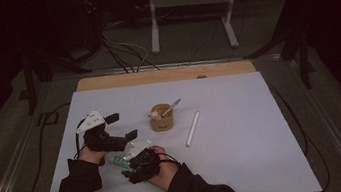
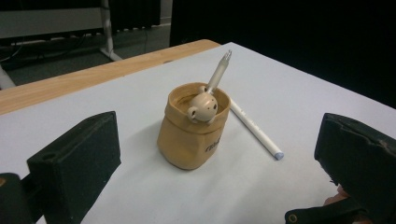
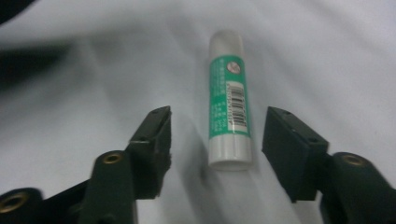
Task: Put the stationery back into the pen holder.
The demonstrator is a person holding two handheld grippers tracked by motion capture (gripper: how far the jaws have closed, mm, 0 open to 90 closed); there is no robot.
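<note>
A person at a table covered by a white sheet (image 1: 249,165) works toward collecting stationery into a tan, soft-sided holder with a small bear head on its rim (image 1: 162,118), which stands near the middle of the sheet. One white pen with a silver tip (image 1: 171,108) is already in it, leaning toward the far right corner; a second long white pen (image 1: 193,128) lies flat just to the holder's right, not yet picked up.

The right gripper (image 3: 215,140) is lowered over a white glue stick with a green label (image 3: 229,98) near the table's front edge, left of centre. Its black jaws stand about half open, one on each side of the stick's near end, with a visible gap to either pad, so nothing is gripped yet. The stick lies flat, its long axis running straight away from that gripper along the line of the jaws, flat base toward the camera.

The left gripper (image 2: 219,154) hangs wide open and empty, facing the holder. By appearances, grasping, lifting and dropping the glue stick remain.
</note>
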